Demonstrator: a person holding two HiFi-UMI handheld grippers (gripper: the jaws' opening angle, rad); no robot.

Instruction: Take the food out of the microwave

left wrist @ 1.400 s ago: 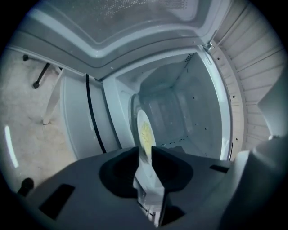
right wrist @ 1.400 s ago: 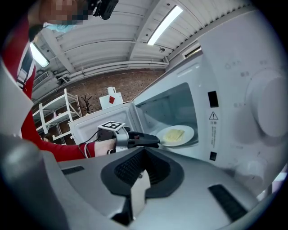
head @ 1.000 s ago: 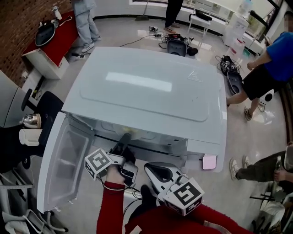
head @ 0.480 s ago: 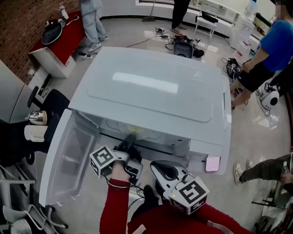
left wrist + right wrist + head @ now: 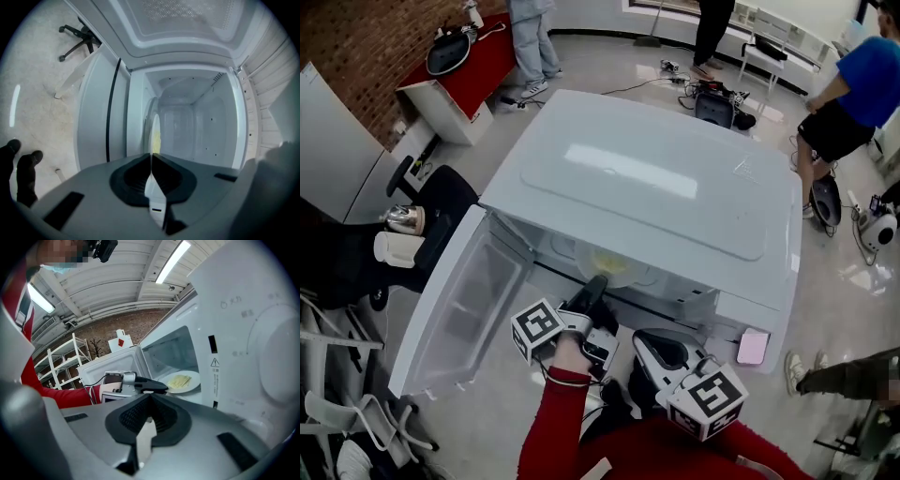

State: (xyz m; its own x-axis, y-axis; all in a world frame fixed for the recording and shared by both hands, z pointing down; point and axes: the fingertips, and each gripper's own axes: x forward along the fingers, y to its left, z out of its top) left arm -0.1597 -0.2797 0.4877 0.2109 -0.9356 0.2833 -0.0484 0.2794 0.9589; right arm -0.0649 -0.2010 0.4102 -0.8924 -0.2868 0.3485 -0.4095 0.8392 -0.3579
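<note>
The plate (image 5: 185,380) w/ yellow food (image 5: 179,380) is seen inside the microwave (image 5: 656,187), near the front, w/ the door (image 5: 459,309) swung open. The left claw (image 5: 151,155) is closed, tips just at the plate's near rim; nothing is gripped. The right claw (image 5: 150,397) is closed too, empty, outside by the ctrl panel. Left jaws should be opened first, the rim pinched firmly, and the plate drawn out level.

The left gripper (image 5: 596,284) has pushed forward into the microwave (image 5: 675,187), its tip now seemingly reaching the plate (image 5: 614,263).
</note>
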